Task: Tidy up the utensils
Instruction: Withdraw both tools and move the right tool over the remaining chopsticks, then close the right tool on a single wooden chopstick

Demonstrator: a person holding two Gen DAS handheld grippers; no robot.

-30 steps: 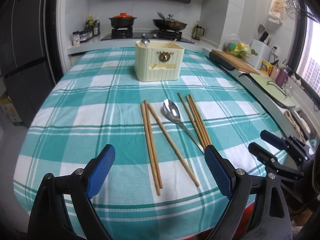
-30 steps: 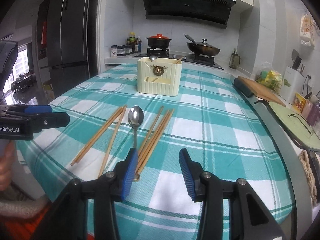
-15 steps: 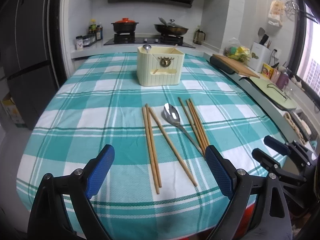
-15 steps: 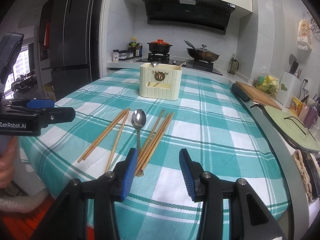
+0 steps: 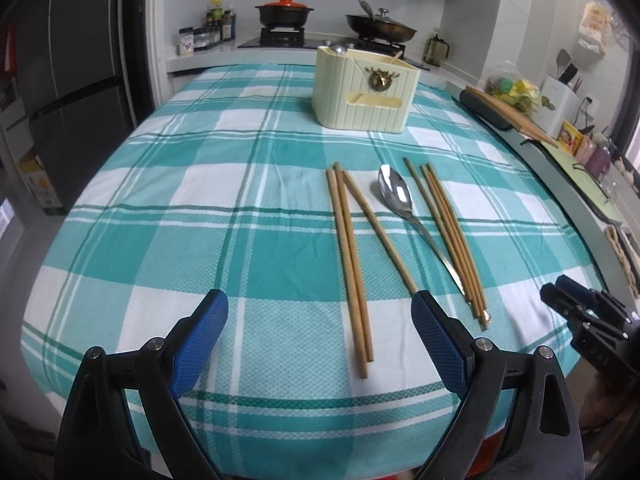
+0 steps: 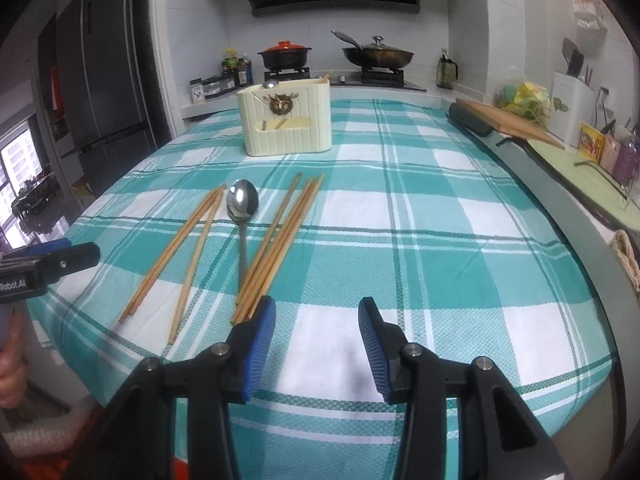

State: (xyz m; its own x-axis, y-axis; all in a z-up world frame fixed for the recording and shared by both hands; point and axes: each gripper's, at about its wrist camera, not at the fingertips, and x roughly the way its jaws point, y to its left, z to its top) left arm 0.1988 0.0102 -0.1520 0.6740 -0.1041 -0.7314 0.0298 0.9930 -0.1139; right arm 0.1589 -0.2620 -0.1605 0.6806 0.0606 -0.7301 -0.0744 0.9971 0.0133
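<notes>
A steel spoon (image 5: pixel 396 197) (image 6: pixel 241 205) lies on the teal checked tablecloth (image 5: pixel 192 216) between two sets of wooden chopsticks. One set (image 5: pixel 351 256) (image 6: pixel 176 256) of three lies to its left, the other (image 5: pixel 450 236) (image 6: pixel 280 240) of several to its right. A cream utensil holder (image 5: pixel 366 92) (image 6: pixel 286 122) stands farther back, with a spoon and a stick showing at its top. My left gripper (image 5: pixel 320 344) hangs open over the near table edge, the left set's near ends between its fingers' line. My right gripper (image 6: pixel 316 344) is open and empty, its left pad by the right set's near ends.
Behind the table a stove carries a red-lidded pot (image 5: pixel 285 10) and a wok (image 5: pixel 380 28). A counter along the right holds a cutting board (image 6: pixel 508 122), a green tray (image 6: pixel 588 184) and small containers. A tall dark fridge (image 6: pixel 104 92) stands at the left.
Both grippers have sunk a little toward the table and rolled slightly. The utensils lie where they were. Jaw widths are unchanged.
</notes>
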